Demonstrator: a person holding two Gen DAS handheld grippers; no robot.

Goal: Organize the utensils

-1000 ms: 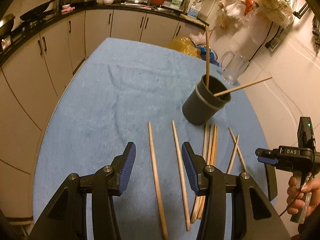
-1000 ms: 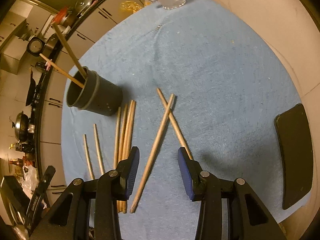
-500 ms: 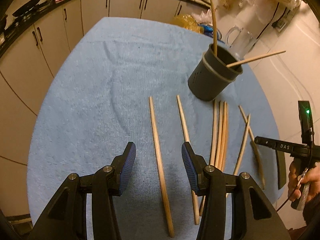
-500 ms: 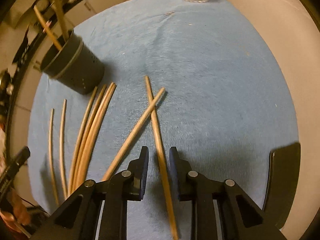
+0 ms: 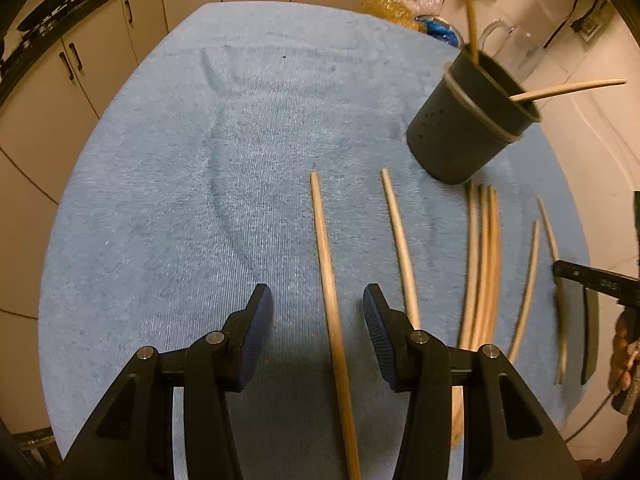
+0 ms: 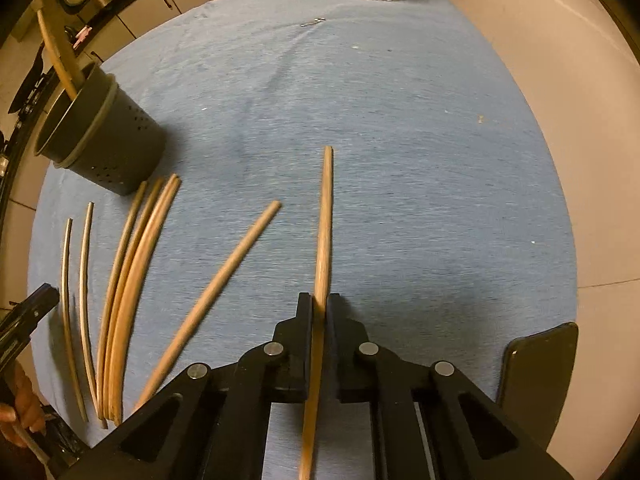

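Nearest the right camera, the right gripper (image 6: 319, 307) is clenched on a chopstick (image 6: 325, 220), its two dark pads pressed flat against the round wooden shaft partway along it. The stick runs straight ahead of the jaws, and its near end passes back between the finger mounts. Pinching it along its length probably keeps it in line with the tool, so it can be tipped upright later. Just to the left of this gripper a second loose chopstick (image 6: 216, 292) lies at a slant on the blue towel (image 6: 400, 160). Further left is a tight bundle of chopsticks (image 6: 132, 280), bowed by the lens, and beyond it two thin ones (image 6: 76, 300) lie apart. A flat black slab (image 6: 536, 364), perhaps a phone, rests at the towel's edge to the right.

The left gripper (image 5: 318, 334) is released, its ribbed blue pads standing apart on either side of another chopstick (image 5: 326, 280) without touching it. It appears lined up for a pinch. One more stick (image 5: 400, 244) lies just right of the right pad.

Ahead and to the right of the left tool stands the dark holder (image 5: 468, 124), a tapered cup with a pale band below its rim and small drain holes. Two chopsticks (image 5: 568, 88) already lean out of it, which suggests it is where the rest belong. The towel is a nubby weave with soft creases. A clear glass jug (image 5: 516, 46) stands past the holder, and pale cabinets (image 5: 100, 52) lie beyond.
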